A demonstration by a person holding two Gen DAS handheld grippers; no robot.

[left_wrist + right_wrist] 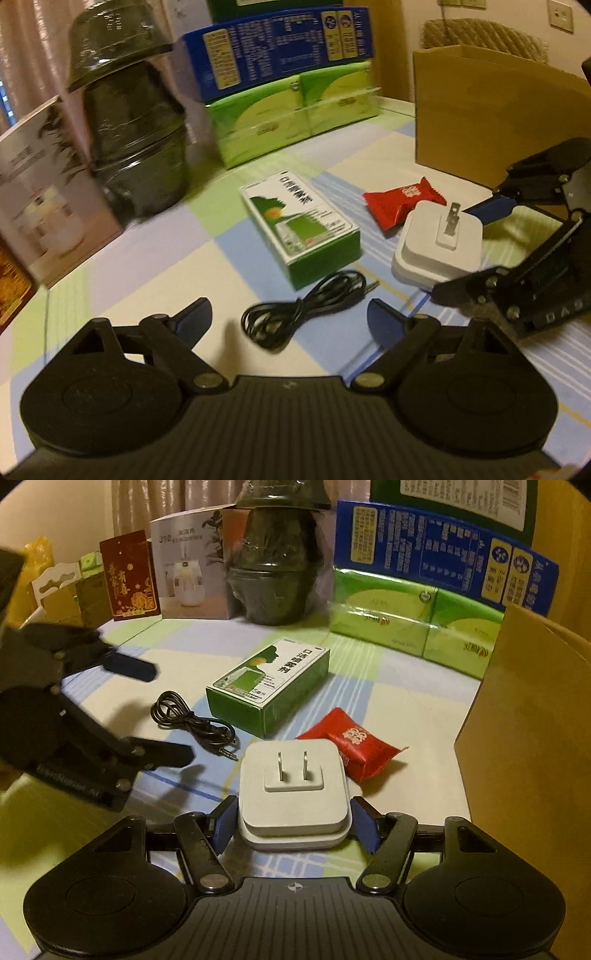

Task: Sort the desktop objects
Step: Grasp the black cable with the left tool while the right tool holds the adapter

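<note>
A white plug adapter [293, 794] with two prongs up sits between my right gripper's [293, 821] blue pads [223, 821], which close against its sides; it also shows in the left wrist view [437, 245]. My left gripper [288, 321] is open and empty just short of a coiled black cable [303, 310], which also shows in the right wrist view [192, 720]. A green and white box [299, 229] lies mid-table. A red candy packet [400, 206] lies beside the adapter.
A brown cardboard box [491, 114] stands at the right, also in the right wrist view [532, 746]. Green tissue packs [295, 122], a blue carton [277, 51], a dark wrapped stack [133, 122] and a white product box [48, 184] line the back of the checked tablecloth [147, 258].
</note>
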